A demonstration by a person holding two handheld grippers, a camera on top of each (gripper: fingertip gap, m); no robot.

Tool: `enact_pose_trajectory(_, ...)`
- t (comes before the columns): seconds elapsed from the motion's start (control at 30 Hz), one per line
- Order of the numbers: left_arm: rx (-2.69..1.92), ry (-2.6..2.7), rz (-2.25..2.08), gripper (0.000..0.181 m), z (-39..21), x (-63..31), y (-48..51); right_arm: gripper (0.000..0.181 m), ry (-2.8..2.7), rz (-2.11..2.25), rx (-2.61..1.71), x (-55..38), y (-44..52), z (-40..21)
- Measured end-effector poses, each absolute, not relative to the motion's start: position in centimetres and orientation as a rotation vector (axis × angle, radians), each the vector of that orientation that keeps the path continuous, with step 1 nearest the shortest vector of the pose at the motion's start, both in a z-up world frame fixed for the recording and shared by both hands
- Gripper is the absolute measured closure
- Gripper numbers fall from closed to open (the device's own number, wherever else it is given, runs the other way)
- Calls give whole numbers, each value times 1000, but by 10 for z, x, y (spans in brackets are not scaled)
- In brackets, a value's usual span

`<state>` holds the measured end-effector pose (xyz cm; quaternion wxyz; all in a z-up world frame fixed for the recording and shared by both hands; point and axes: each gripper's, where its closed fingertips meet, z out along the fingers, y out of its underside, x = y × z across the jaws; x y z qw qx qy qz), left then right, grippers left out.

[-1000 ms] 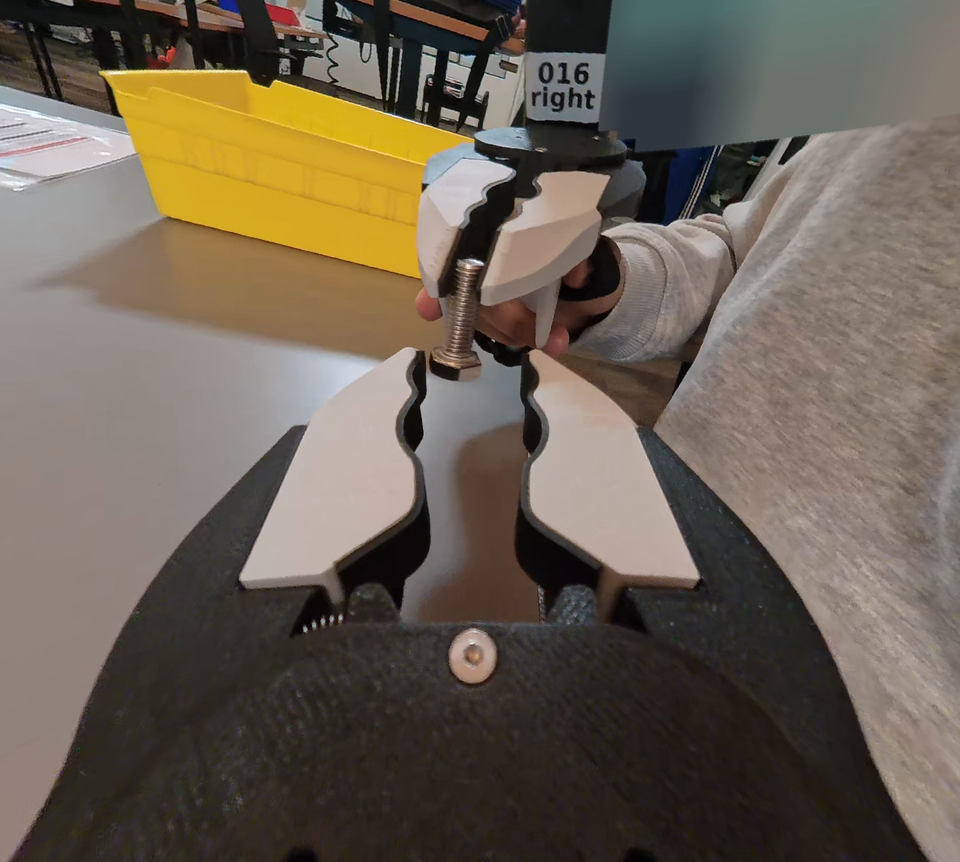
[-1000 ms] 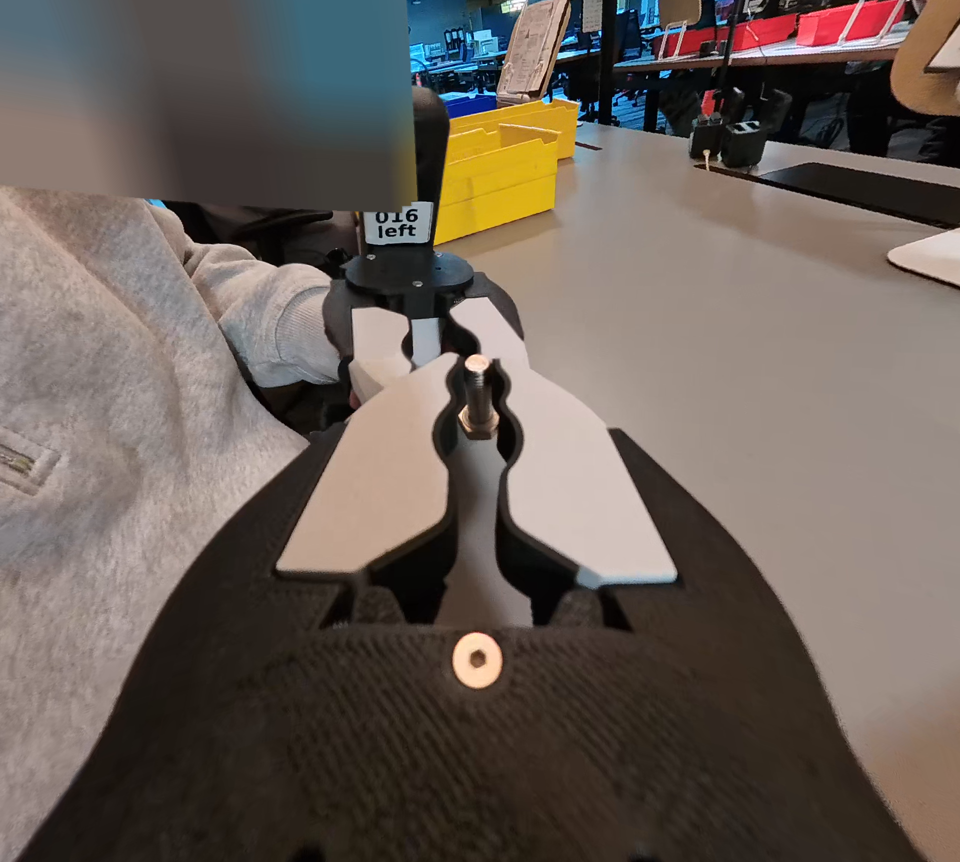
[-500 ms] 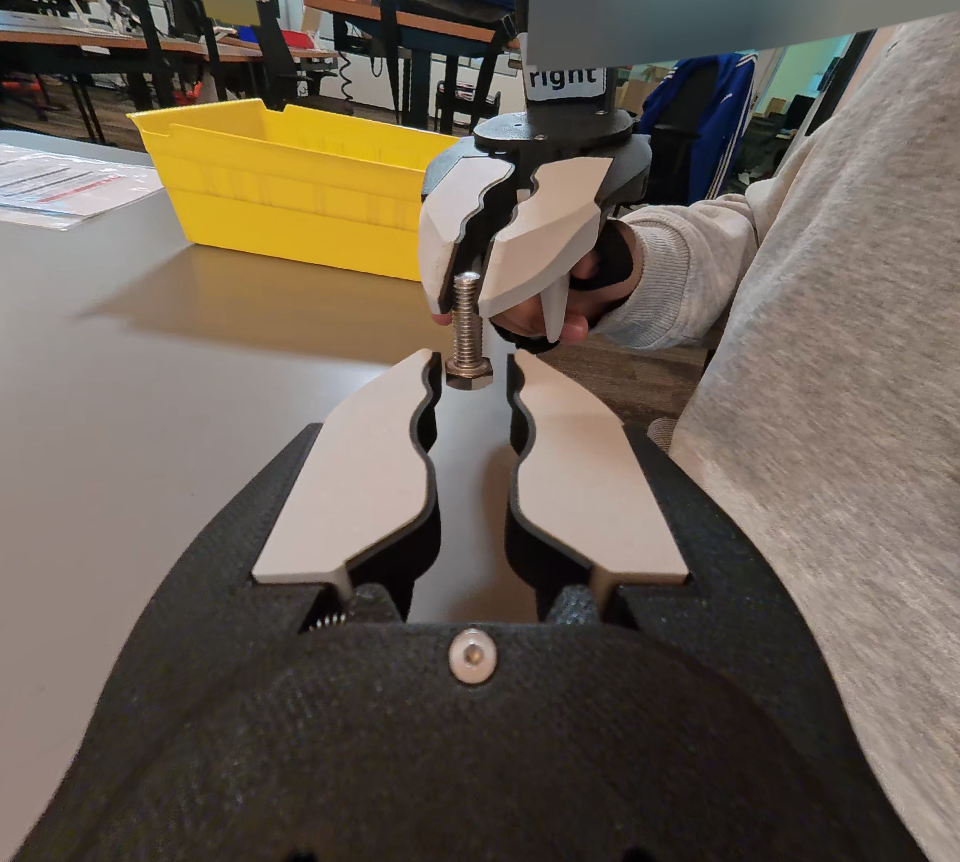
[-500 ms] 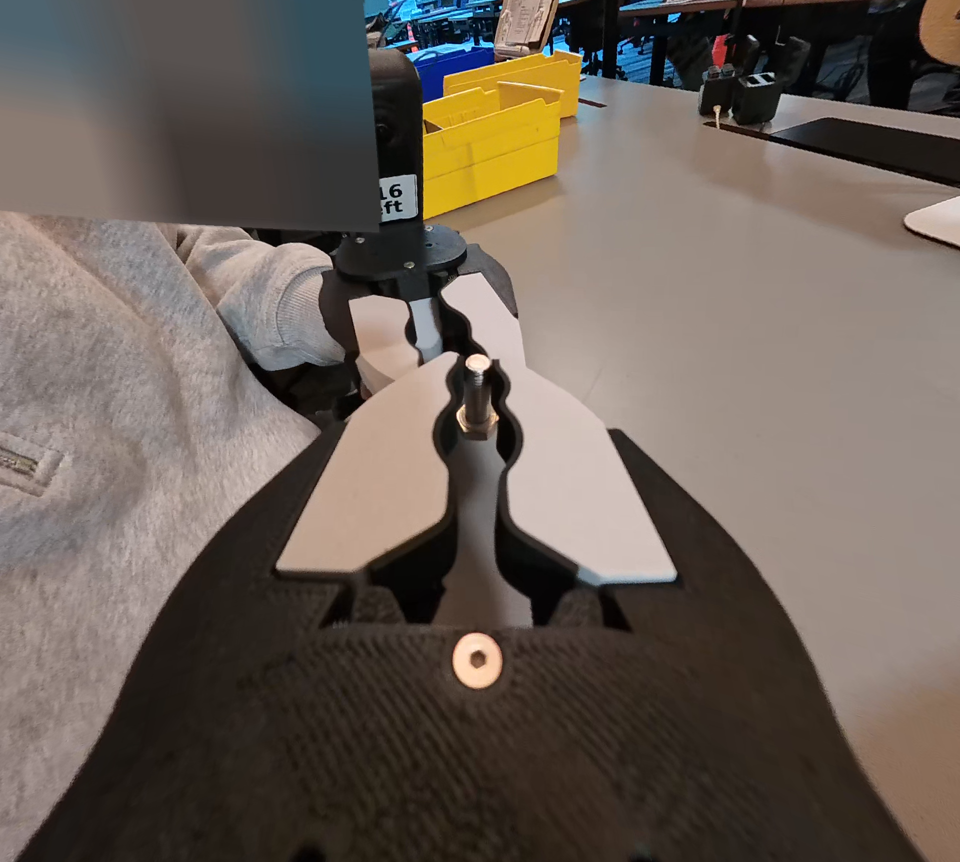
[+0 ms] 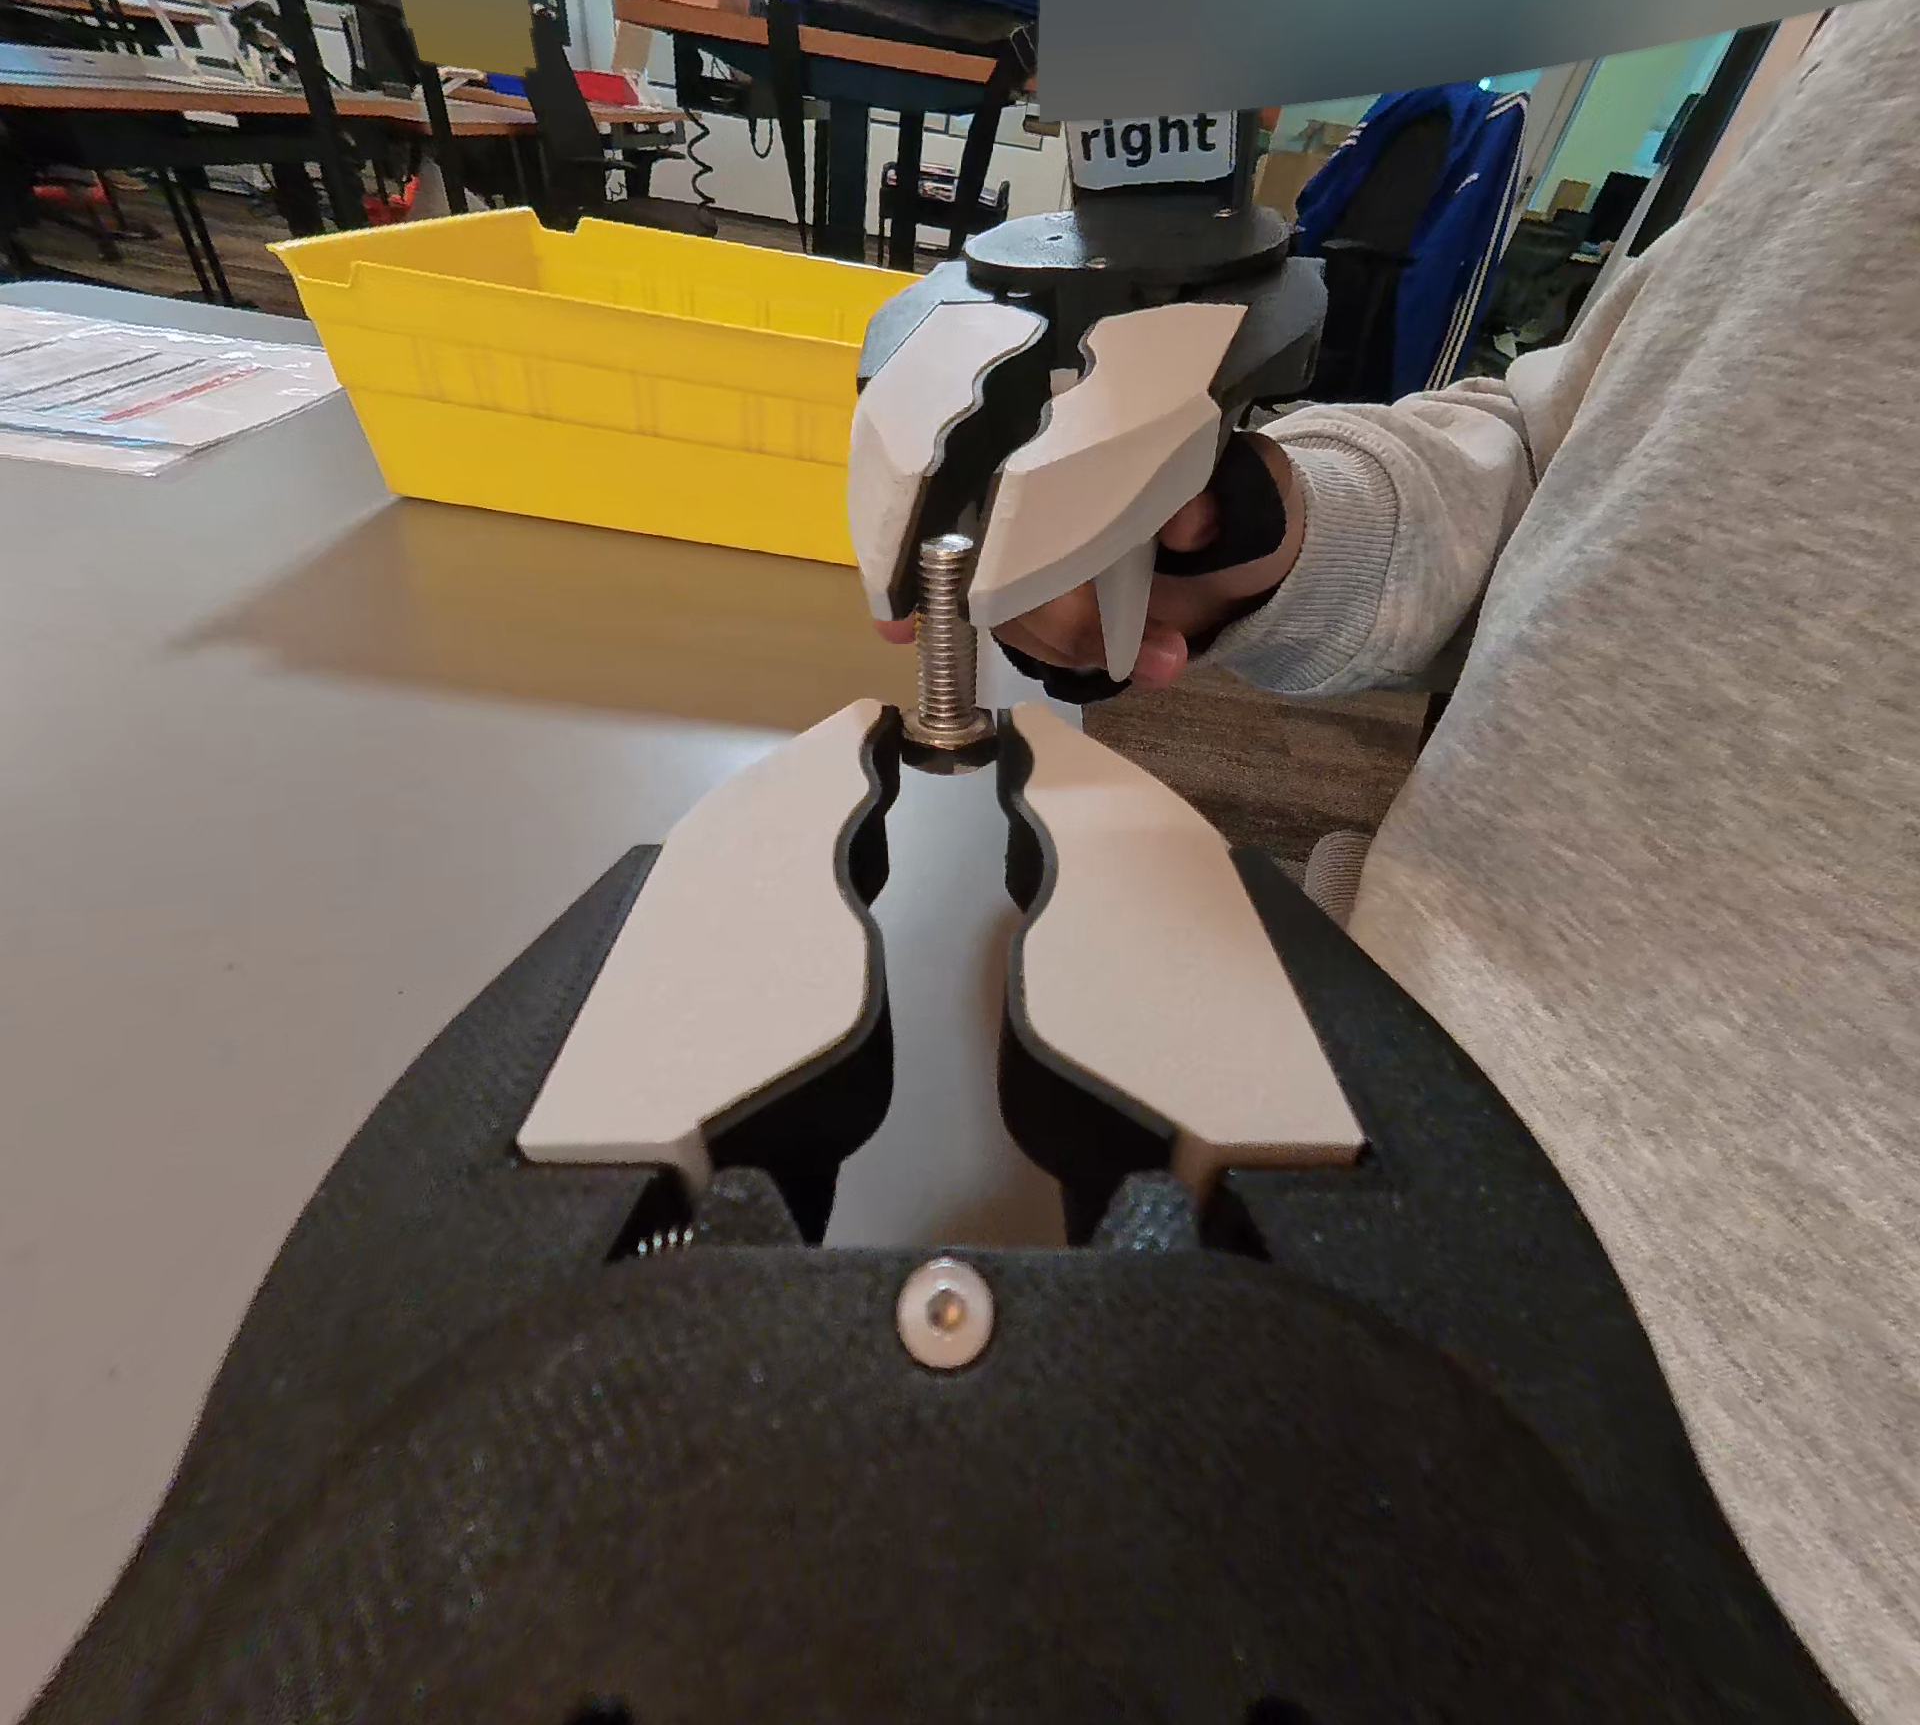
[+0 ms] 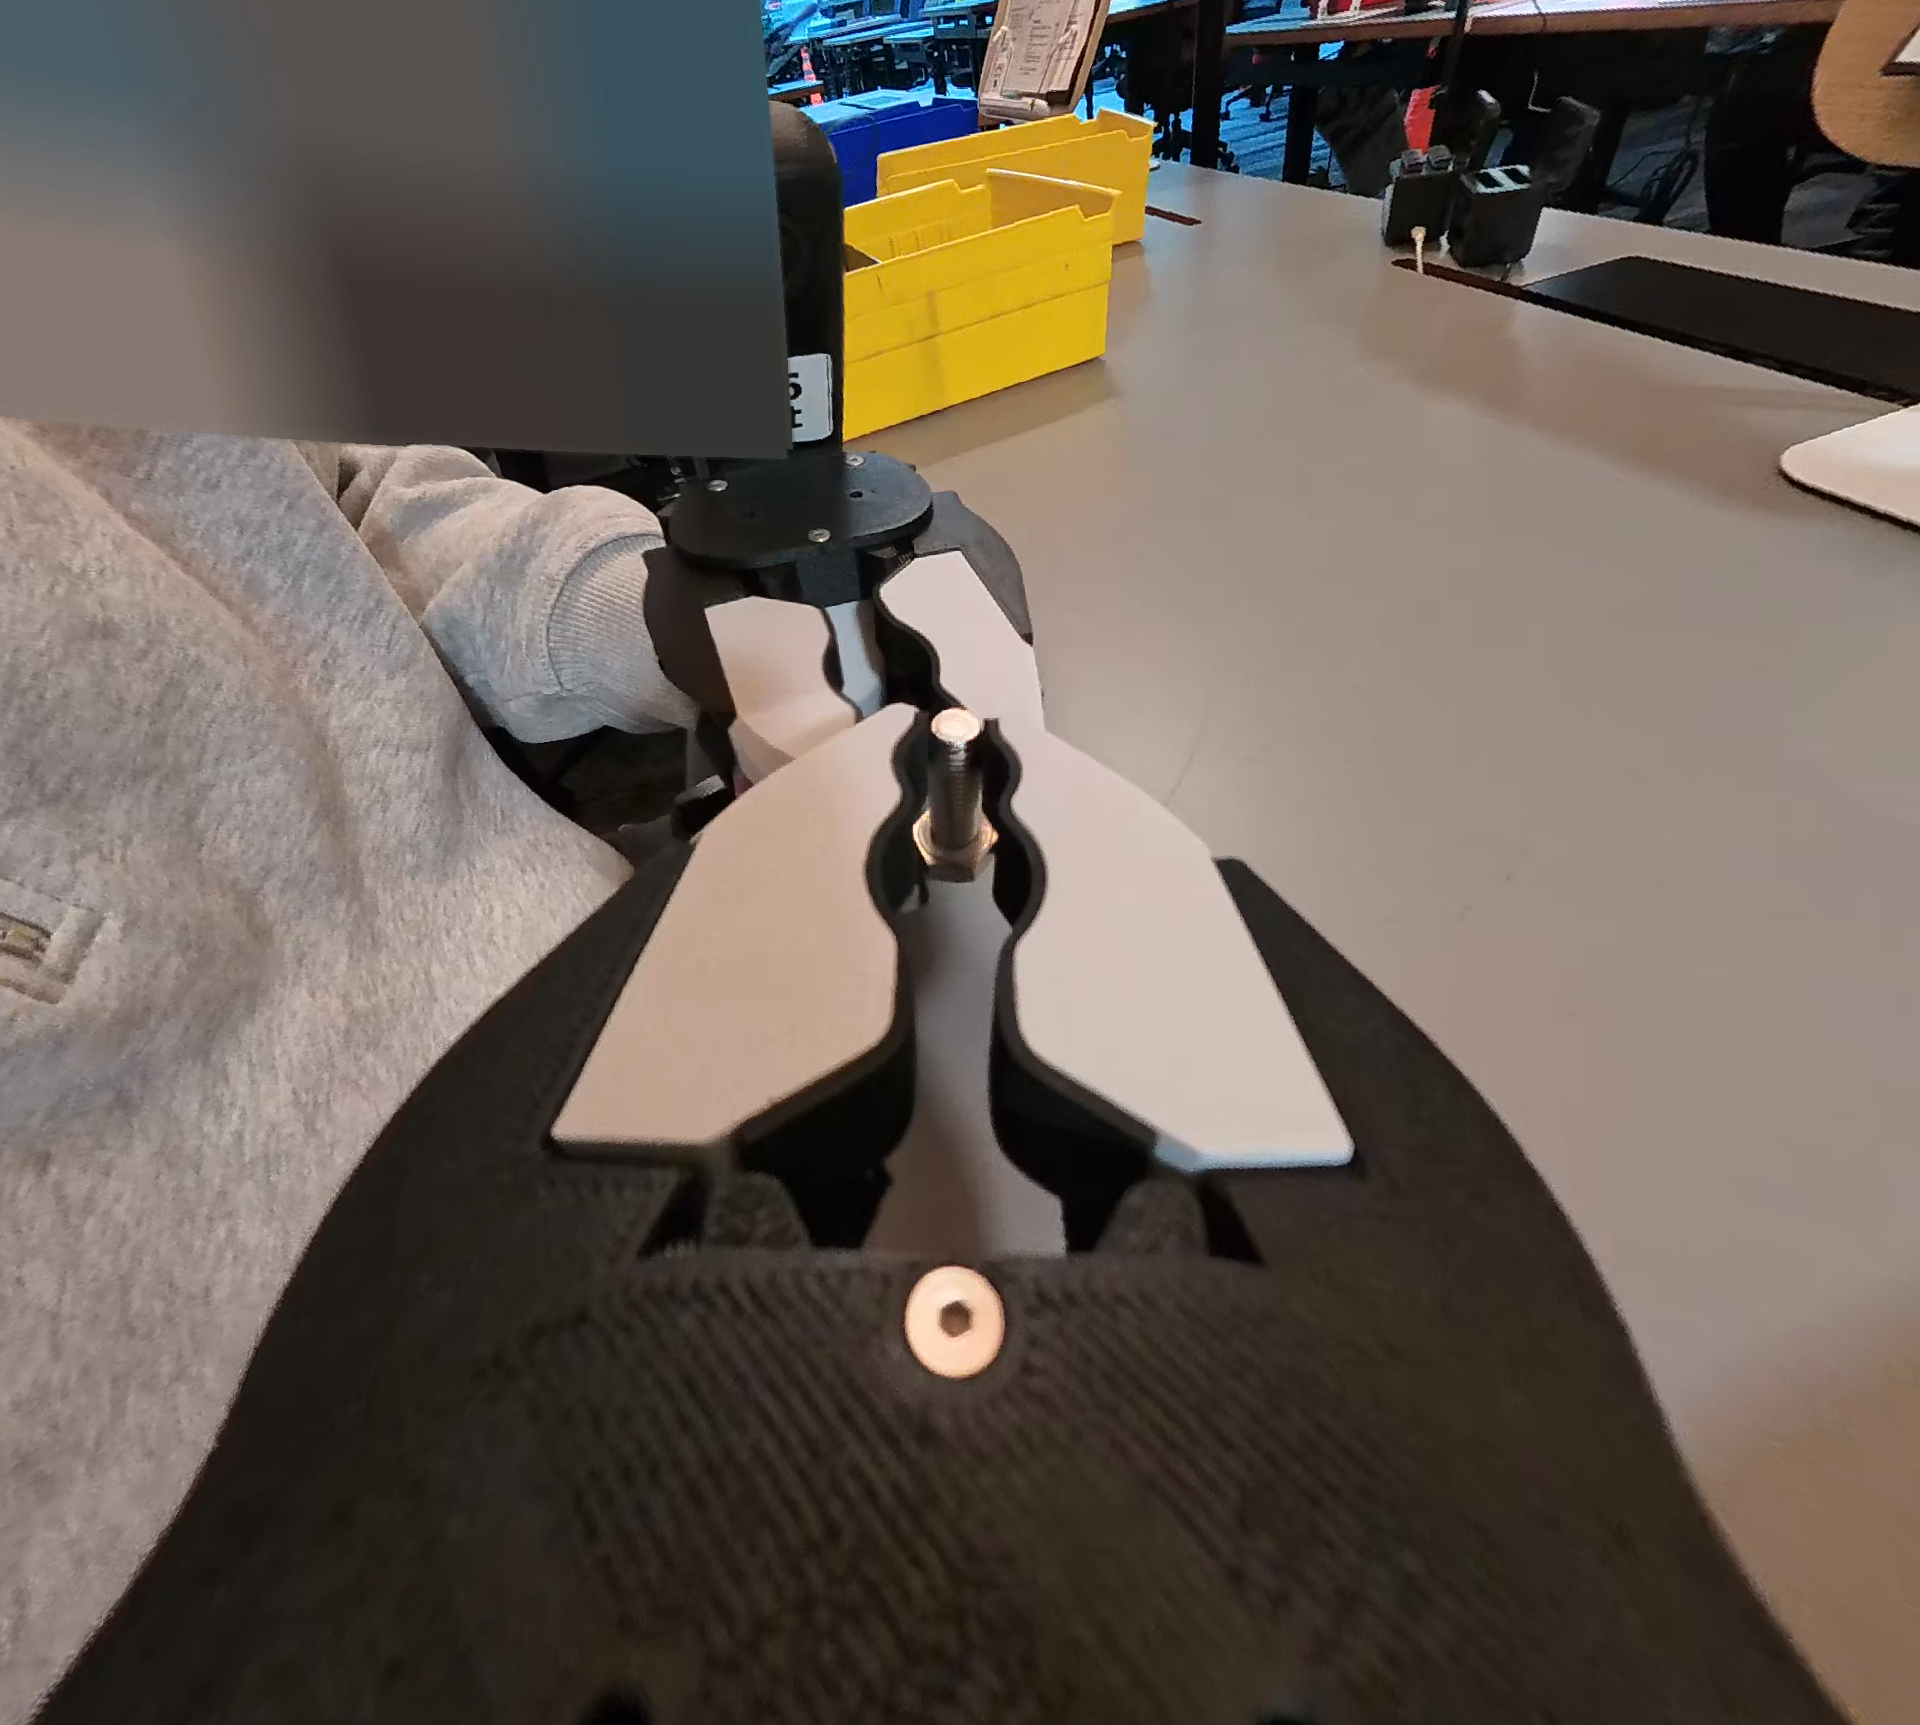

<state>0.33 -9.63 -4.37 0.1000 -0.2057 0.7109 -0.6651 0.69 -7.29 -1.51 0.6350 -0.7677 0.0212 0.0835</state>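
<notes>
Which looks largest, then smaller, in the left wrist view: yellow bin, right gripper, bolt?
1-2. yellow bin and right gripper: look alike; the gripper is nearer the camera, so unranked.
3. bolt: clearly smallest.

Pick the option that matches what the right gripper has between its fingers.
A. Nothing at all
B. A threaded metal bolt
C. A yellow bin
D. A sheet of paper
B: the right gripper is shut on the threaded shank of a metal bolt, whose hex head sits between the fingertips of the left gripper; the yellow bin stands apart on the grey table.
</notes>
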Motion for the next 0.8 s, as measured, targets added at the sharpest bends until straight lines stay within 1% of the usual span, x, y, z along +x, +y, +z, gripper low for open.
enact_pose_trajectory(0.33,-607,2106,-1958,164,-44,4,-97,171,-4,72,-1743,7,-70,-15)
enact_pose_trajectory(0.43,-611,2083,-1972,164,-42,6,-95,163,-29,-15,-1743,10,-69,-16)
enact_pose_trajectory(0.53,-625,2057,-1978,164,-41,10,-92,159,-50,-53,-1743,9,-68,-17)
enact_pose_trajectory(0.8,-617,2056,-1979,164,-40,10,-92,161,-36,-29,-1741,11,-68,-19)
